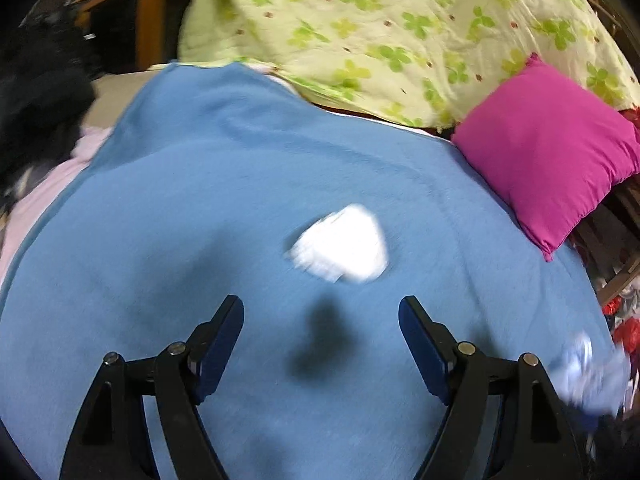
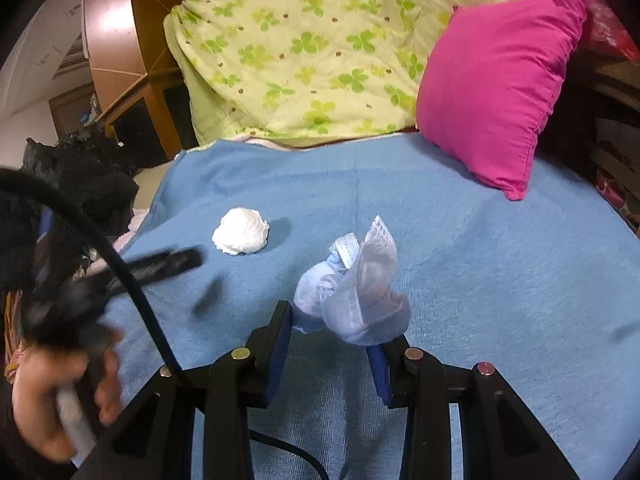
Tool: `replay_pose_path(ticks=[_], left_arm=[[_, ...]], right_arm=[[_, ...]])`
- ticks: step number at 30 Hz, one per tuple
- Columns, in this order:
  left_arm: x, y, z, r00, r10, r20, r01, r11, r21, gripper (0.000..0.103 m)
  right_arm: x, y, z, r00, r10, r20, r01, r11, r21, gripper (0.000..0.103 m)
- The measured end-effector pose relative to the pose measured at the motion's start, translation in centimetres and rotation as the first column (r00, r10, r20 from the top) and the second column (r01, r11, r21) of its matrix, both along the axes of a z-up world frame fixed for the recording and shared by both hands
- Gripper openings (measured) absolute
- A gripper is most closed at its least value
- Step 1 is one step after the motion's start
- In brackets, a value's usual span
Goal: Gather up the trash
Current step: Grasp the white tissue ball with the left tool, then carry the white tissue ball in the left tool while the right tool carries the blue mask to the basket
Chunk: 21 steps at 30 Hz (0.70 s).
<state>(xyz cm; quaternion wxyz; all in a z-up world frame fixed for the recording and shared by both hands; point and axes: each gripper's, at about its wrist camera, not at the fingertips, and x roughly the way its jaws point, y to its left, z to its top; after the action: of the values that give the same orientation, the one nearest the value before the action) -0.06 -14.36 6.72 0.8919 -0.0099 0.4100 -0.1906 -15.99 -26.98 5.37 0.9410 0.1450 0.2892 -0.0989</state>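
My left tool (image 1: 322, 308) hangs spread wide over the blue blanket (image 1: 200, 208), nothing between its fingers, and just ahead of it lies a crumpled white tissue (image 1: 340, 244), blurred in this view, with bare blanket all round it. My right tool (image 2: 332, 320) is clenched on a crumpled blue face mask (image 2: 352, 292), the wad standing up between the pads above the blanket (image 2: 500, 280). The right view shows the same tissue (image 2: 241, 231) sharply, as a round ball lying apart to the left of the mask, and my left tool (image 2: 168, 264) as a dark blur reaching in near it, with my left hand (image 2: 60, 392) on its grip. The left view catches the mask (image 1: 592, 372) only as a pale smear at its right edge. Far side, the blanket ends against a clover-print quilt (image 2: 304, 48) and a magenta pillow (image 2: 496, 88); to the left it drops off beside a black heap (image 2: 80, 168) I cannot make out.
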Motion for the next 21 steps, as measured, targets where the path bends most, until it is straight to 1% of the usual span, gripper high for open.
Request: replay_pose_path(ticks=[2, 5, 7, 9, 10, 11, 13, 16, 18, 21], left_arm=[[1.6, -1.6, -0.2, 1.0, 0.005, -0.001, -0.005, 1.0, 0.016, 0.08], [3.8, -3.3, -0.9, 0.999, 0.028, -0.025, -0.027, 0.999, 0.045, 0.081], [4.9, -4.4, -1.9, 0.998, 0.032, -0.046, -0.028, 0.996, 0.08, 0.081], [5.6, -4.7, -2.7, 0.998, 0.05, -0.048, -0.045, 0.993, 0.105, 0.08], [5.8, -4.6, -3.1, 0.998, 0.049, -0.049, -0.044, 0.994, 0.101, 0.057], [5.8, -4.3, -3.3, 0.997, 0.046, -0.063, -0.039, 0.994, 0.101, 0.045], [5.5, -3.4, -3.2, 0.997, 0.049, -0.062, -0.043, 0.995, 0.094, 0.042], [3.6, -1.5, -2.4, 0.999, 0.032, -0.035, -0.029, 0.994, 0.101, 0.041], [1.8, -0.2, -1.7, 1.0, 0.021, -0.01, -0.019, 0.993, 0.121, 0.041], [-1.2, 2.0, -0.9, 1.0, 0.015, 0.003, -0.015, 0.988, 0.154, 0.041]], right_arm=[[-0.2, 0.1, 0.1, 1.0, 0.005, 0.015, -0.005, 1.0, 0.005, 0.039], [-0.3, 0.4, 0.3, 0.999, 0.019, 0.033, -0.019, 1.0, -0.004, 0.039], [-0.3, 0.4, 0.4, 0.999, 0.025, 0.04, -0.025, 1.0, -0.005, 0.039], [-0.5, 0.6, 0.5, 0.999, 0.023, 0.043, -0.022, 0.999, -0.024, 0.039], [-0.5, 0.6, 0.6, 0.999, 0.021, 0.044, -0.02, 0.999, -0.033, 0.039], [-0.6, 0.7, 0.7, 0.999, 0.018, 0.047, -0.016, 0.999, -0.044, 0.039], [-0.7, 1.0, 0.9, 0.998, 0.016, 0.053, -0.012, 0.998, -0.067, 0.039], [-0.9, 1.9, 1.2, 0.998, 0.019, 0.058, -0.012, 0.993, -0.117, 0.039], [-1.1, 2.7, 1.4, 0.998, 0.021, 0.059, -0.012, 0.988, -0.154, 0.039], [-1.7, 3.3, 1.5, 0.999, 0.021, 0.05, -0.012, 0.986, -0.166, 0.039]])
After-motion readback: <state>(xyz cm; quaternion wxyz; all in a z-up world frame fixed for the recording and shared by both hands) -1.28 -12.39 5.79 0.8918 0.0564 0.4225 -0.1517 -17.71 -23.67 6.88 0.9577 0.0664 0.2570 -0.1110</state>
